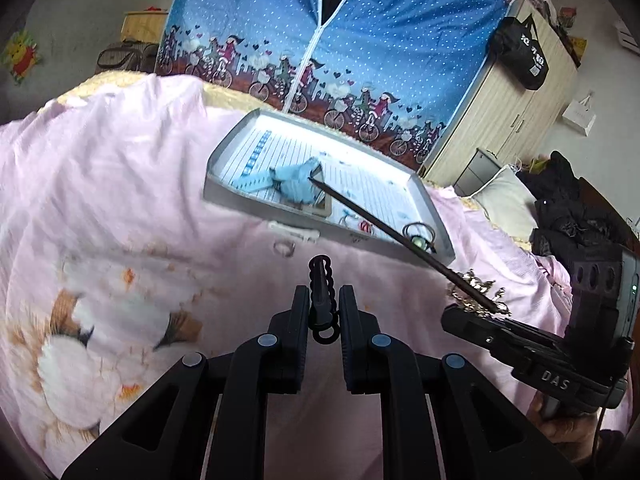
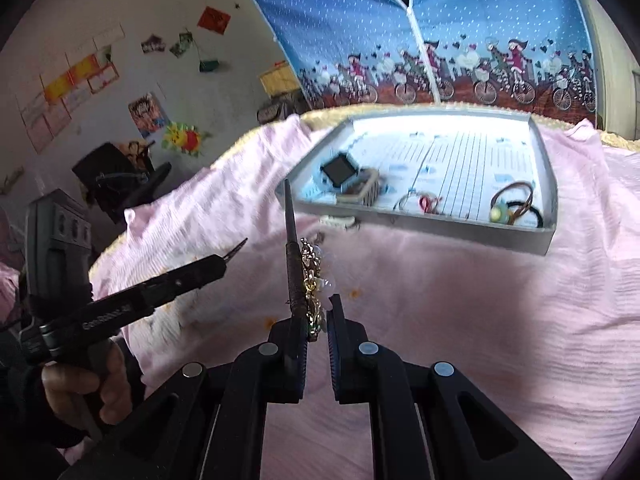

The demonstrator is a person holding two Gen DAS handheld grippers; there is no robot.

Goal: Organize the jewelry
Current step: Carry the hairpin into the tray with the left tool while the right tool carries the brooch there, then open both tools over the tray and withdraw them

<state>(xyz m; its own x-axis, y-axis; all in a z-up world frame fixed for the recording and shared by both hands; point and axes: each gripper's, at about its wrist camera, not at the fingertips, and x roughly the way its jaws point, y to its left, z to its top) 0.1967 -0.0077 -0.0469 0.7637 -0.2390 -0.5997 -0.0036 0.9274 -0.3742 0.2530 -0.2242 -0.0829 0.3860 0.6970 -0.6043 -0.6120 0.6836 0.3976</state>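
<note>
We hold our left claw (image 1: 324,312) low over the pink bedsheet (image 1: 140,200), pointed at the near wall of the tray (image 1: 320,232). Its fingers (image 1: 298,320) clench a black hair clip (image 1: 322,280), which stands upright between them with its wavy edge rising past the tips. In the right wrist view this claw reaches in from the left, level with the bed, a hand (image 2: 84,388) wrapped round its grip.

Our right claw (image 2: 318,320) sits to the right of the left one, also aimed toward the tray (image 2: 440,224). It grasps a dark hair stick (image 2: 291,256) with a gold ornament (image 2: 312,280) at the held end; the stick's point slants up over the tray's near left corner.

The tray rests on the bed. Inside lie a pale blue watch (image 1: 296,184), hair ties (image 2: 516,208) with a green bead in the near right corner, and a red piece (image 2: 428,202). A white clip (image 1: 294,232) and a ring (image 1: 285,249) lie on the sheet just beside the tray's near wall.
</note>
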